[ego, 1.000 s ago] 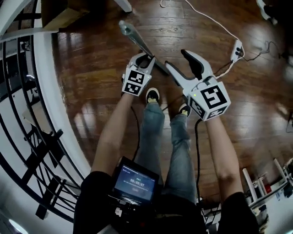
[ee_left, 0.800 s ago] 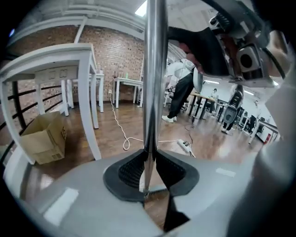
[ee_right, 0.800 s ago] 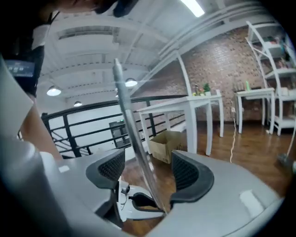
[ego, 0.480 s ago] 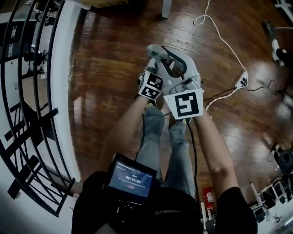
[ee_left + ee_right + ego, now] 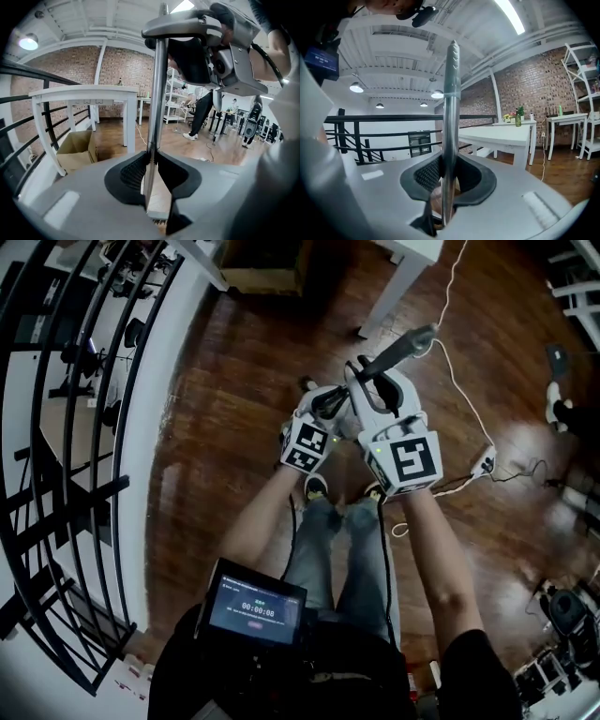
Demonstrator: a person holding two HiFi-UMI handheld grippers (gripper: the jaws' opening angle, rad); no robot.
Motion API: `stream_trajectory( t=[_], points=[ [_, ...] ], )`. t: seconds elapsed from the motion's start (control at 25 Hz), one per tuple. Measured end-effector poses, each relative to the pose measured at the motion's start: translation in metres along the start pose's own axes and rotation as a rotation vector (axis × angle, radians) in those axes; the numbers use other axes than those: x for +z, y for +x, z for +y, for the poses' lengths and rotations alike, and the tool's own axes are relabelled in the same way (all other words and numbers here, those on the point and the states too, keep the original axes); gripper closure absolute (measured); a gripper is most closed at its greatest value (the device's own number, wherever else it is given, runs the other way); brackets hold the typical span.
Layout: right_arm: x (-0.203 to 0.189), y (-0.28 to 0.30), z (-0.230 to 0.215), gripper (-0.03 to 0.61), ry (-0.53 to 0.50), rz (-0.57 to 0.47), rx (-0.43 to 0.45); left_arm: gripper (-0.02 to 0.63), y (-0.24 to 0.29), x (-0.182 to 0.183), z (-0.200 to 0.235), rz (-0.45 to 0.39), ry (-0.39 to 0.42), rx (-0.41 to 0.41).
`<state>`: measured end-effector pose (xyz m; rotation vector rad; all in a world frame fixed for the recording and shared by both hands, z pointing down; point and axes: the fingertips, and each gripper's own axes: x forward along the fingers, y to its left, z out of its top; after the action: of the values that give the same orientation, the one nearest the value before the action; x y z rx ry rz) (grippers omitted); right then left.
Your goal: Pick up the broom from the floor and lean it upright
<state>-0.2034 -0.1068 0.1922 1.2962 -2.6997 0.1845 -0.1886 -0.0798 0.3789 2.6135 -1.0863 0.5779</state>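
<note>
- Metal broom handle shows in the head view above the wooden floor, in front of the person's legs. Its dark end sticks out up and to the right of both tools.
- Head view: the left hand-held gripper and the right hand-held gripper sit just beside each other on the handle. The right one is nearer the handle's end.
- Left gripper view: the jaws stand narrow, with both pads pressed on the broom handle. The handle runs straight up the frame, and the right hand-held gripper clamps it higher up. A cardboard box stands on the floor behind.
- Right gripper view: the jaws are closing, and the pads already bear on the broom handle between them. The handle's tip rises above, in front of a black railing.
</note>
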Motion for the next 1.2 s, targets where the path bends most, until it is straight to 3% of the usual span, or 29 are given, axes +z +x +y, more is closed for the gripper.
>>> stream_trajectory(
  t=[0.32, 0.68, 0.96, 1.2],
  points=[
    [0.006, 0.059, -0.022, 0.503, 0.06, 0.001, 0.085, 0.52, 0.023, 0.011, 0.052, 0.035, -0.035, 0.043],
    [-0.055, 0.146, -0.09, 0.502, 0.203, 0.06, 0.189, 0.52, 0.102, -0.029, 0.117, 0.156, -0.099, 0.099],
    [-0.075, 0.185, -0.122, 0.502, 0.205, 0.088, 0.235, 0.52, 0.145, -0.036, 0.154, 0.19, -0.113, 0.124],
    [-0.098, 0.228, -0.142, 0.502, 0.159, 0.127, 0.254, 0.518, 0.187, -0.048, 0.187, 0.201, -0.14, 0.095]
  ],
)
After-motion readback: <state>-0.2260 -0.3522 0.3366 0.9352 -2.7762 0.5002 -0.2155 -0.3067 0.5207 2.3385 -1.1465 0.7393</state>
